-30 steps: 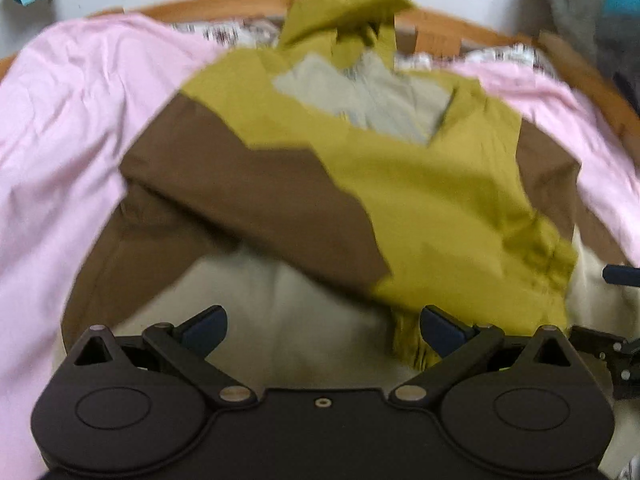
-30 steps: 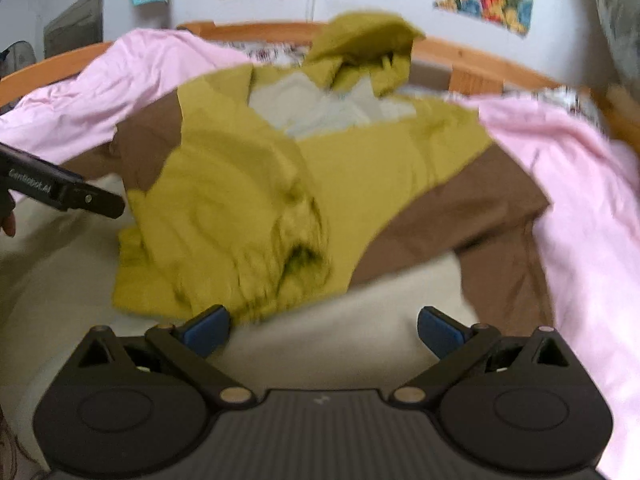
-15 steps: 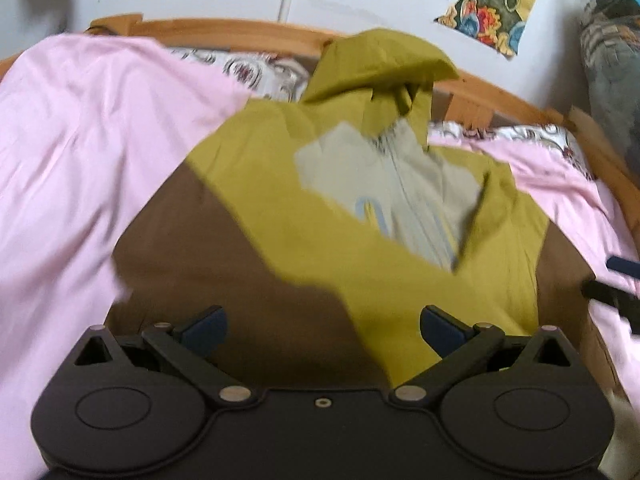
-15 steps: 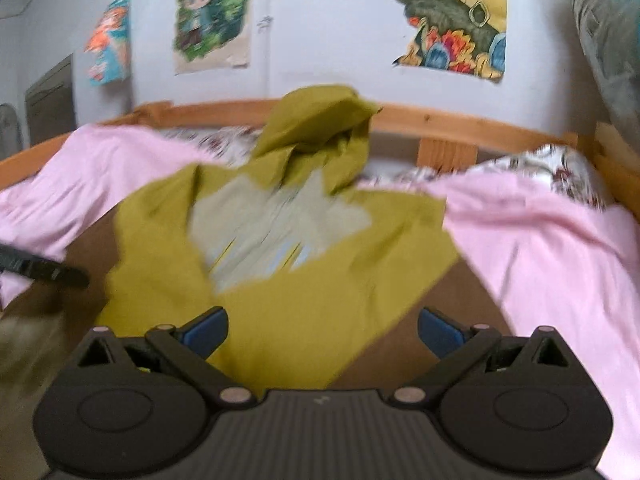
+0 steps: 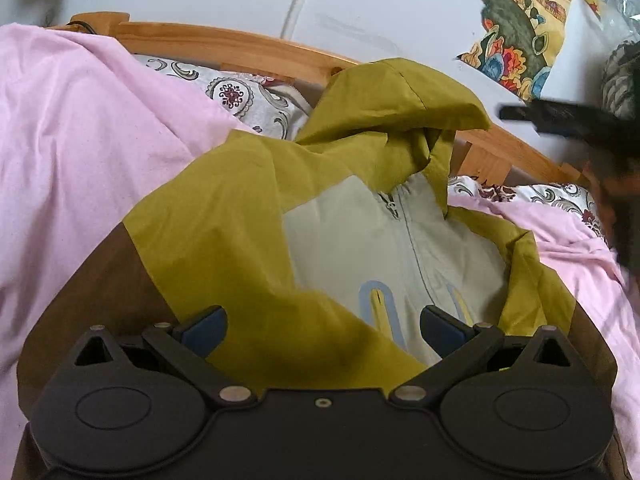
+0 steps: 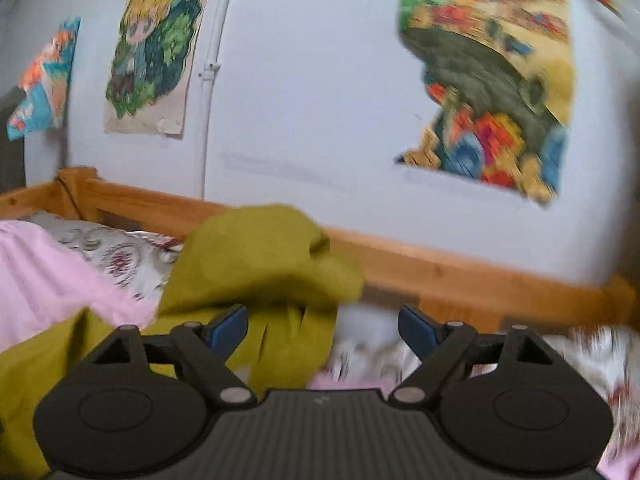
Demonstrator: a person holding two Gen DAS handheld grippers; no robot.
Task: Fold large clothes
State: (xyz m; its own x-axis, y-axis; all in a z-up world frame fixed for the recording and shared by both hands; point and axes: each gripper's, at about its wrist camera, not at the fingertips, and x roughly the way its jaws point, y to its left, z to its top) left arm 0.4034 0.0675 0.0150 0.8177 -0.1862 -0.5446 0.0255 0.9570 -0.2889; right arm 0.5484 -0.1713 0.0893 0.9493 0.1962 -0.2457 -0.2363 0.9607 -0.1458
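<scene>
Jacket (image 5: 224, 232) on pink sheet (image 5: 80, 152), no readable writing, left claw (image 5: 322, 326) released, right claw (image 6: 322, 330) released, just narrowing, empty.

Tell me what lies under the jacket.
The jacket lies on a pink sheet, which shows on both sides; a patterned pillow shows beside its hood. Whatever is directly beneath stays covered.

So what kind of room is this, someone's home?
Most likely a bedroom, perhaps a child's. A wooden bed frame holds pink bedding and a patterned pillow, with a hooded jacket laid on top, and cartoon posters hang on the wall.
</scene>
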